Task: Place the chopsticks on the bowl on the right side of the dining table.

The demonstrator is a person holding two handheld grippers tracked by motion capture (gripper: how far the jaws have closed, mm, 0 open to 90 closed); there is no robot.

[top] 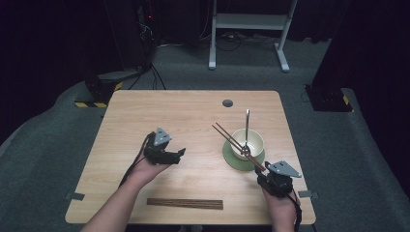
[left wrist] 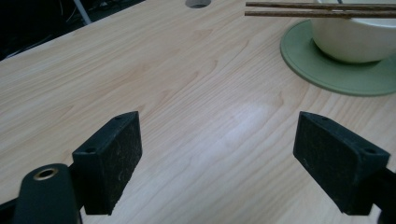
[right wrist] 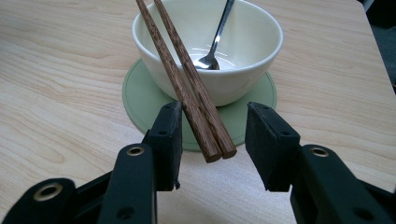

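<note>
Across the rim of the white bowl (right wrist: 243, 79), lying side by side: two dark brown wooden chopsticks (right wrist: 187, 79), resting on the rim beside the metal spoon (right wrist: 217, 46). Reaching out over the green saucer (right wrist: 140, 93) at the thick near ends and ending between the jaws of the right gripper (right wrist: 214, 122). Bracketing those ends with jaws part open, a gap showing toward the right pad, so not clamping anything yet.

Hovering over bare table (top: 183, 111) well left of the saucer with the left gripper (left wrist: 217, 140), jaws spread wide, holding nothing.

Looking long, slim, grainy and blunt-cut at the butt ends. Probably handling light and stiff, but smooth enough for rolling or scissoring apart under a squeeze. Best taking hold just short of the butt ends, pinching both sticks together across their width. Worth minding the bowl, likely ceramic and breakable, when levering off its rim.
</note>
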